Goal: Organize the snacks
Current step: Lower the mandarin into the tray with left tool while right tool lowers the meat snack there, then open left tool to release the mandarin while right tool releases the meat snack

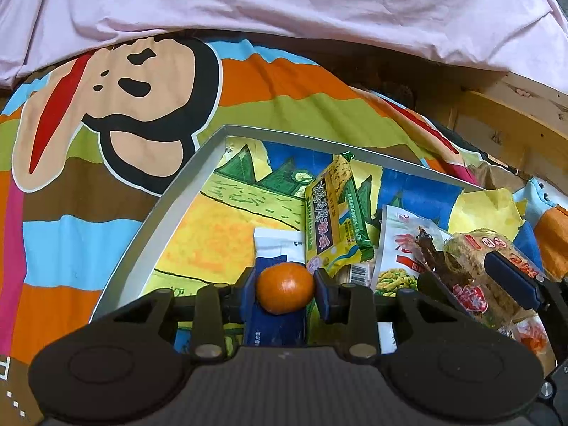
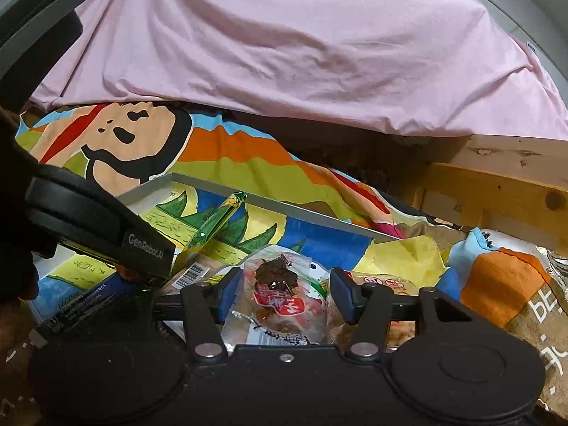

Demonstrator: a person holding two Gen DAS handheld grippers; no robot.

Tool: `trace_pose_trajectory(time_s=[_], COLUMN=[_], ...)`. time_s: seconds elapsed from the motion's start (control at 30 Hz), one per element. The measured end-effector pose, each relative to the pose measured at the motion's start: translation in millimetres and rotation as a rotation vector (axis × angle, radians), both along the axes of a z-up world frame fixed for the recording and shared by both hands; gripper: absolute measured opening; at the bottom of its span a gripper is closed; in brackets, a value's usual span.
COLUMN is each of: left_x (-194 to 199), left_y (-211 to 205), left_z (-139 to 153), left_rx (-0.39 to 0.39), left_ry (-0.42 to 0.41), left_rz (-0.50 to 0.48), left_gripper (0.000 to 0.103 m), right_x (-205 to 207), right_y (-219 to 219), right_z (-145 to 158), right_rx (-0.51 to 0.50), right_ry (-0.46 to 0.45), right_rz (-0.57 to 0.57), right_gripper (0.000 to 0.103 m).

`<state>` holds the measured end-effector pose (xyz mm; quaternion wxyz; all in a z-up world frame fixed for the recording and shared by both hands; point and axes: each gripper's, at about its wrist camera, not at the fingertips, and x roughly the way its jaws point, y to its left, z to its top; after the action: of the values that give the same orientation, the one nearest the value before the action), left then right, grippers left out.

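My left gripper [image 1: 285, 289] is shut on a small orange fruit [image 1: 285, 291] and holds it over the near part of a shallow grey box [image 1: 167, 198] with a colourful picture lining. Inside the box lie a yellow-green snack bar [image 1: 328, 220], a blue-and-white packet [image 1: 275, 248] and a white packet with green snacks [image 1: 397, 259]. My right gripper [image 2: 284, 284] is open around a clear packet with a red label and dark dried meat [image 2: 280, 291]. It also shows at the right of the left wrist view [image 1: 472, 277]. The green bar [image 2: 216, 220] shows in the right wrist view.
The box rests on a striped cartoon-monkey blanket [image 1: 106, 124]. A pink sheet [image 1: 284, 7] lies behind. A wooden bed frame [image 2: 497, 191] stands at the right. The left gripper's body [image 2: 106, 227] crosses the left of the right wrist view.
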<state>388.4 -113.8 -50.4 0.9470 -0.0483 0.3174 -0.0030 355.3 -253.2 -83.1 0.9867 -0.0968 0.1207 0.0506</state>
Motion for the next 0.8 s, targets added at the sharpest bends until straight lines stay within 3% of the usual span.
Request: trace_pose_trajectory(time_s=[0.23,0.5,0.8], left_x=[-0.7,-2.8,-4.1], left_y=[5.0,7.3,7.8], left_z=[-1.2,-2.0,-2.6], left_rx=[-0.032,-0.047,-0.053], left_ry=[0.004,-0.002,-0.009], left_rz=[0.012,0.012,0.014], left_gripper=[0.043,0.043,0.050], right_x=[-0.8,-1.8,-1.9], right_y=[0.3,0.4,0.5], right_z=[0.1,0.2,0.3], right_rx=[-0.005,-0.006,-0.006], right_ry=[-0.004,-0.005,-0.006], right_rz=[0.000,-0.002,-0.003], right_gripper=[0.068,0.072,0.077])
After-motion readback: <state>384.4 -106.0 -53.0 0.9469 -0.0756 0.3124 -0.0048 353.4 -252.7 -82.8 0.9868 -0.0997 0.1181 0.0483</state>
